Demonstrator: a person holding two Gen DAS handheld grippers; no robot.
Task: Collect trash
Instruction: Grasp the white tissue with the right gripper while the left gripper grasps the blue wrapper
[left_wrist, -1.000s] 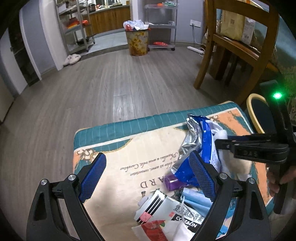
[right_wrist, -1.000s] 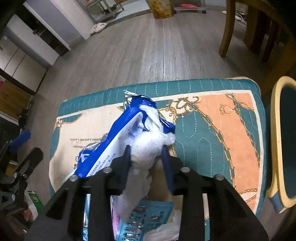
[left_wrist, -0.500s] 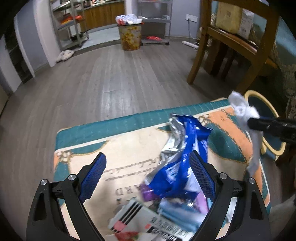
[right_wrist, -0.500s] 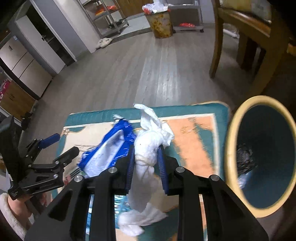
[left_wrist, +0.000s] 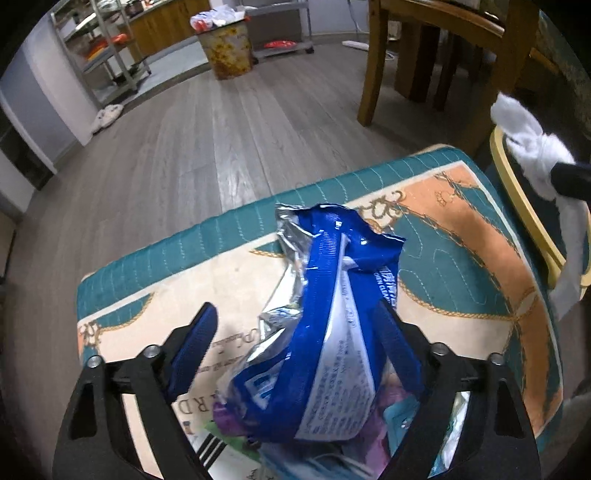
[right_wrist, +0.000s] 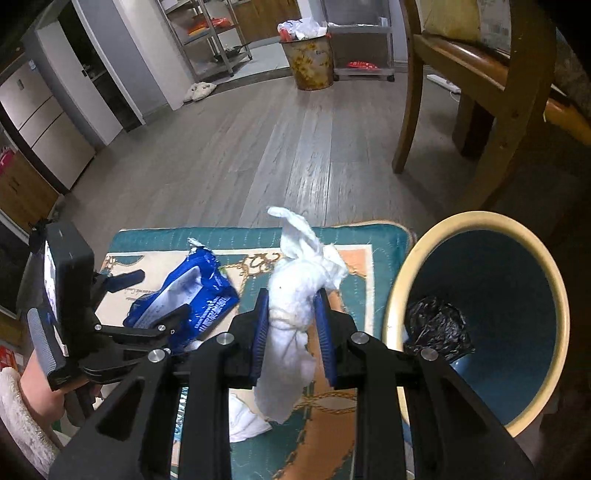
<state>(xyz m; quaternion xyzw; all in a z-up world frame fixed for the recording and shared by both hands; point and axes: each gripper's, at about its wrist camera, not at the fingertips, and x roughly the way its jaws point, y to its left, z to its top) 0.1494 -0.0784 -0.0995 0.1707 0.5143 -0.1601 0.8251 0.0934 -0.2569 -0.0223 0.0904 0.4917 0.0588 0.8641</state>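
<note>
Tissue (right_wrist: 295, 295), white and crumpled, is pinched between the blue pads of the right hand-held gripper (right_wrist: 291, 325), hanging above the patterned cushion (right_wrist: 351, 424) just beside the cream-rimmed bin (right_wrist: 491, 221), which holds a black crumpled bag (right_wrist: 437, 328). On the cushion lies a blue foil wrapper (left_wrist: 332, 332) atop other packets. The left hand-held gripper (left_wrist: 295, 347) straddles that wrapper, its jaws closing; the right pad touches the foil, while the left pad stands apart.

Glossy foil-lined blue wrapper (left_wrist: 325, 332); soft crumpled white tissue (right_wrist: 295, 295); matt quilted cloth mat (left_wrist: 461, 258); wood-grain floor (left_wrist: 221, 140).
</note>
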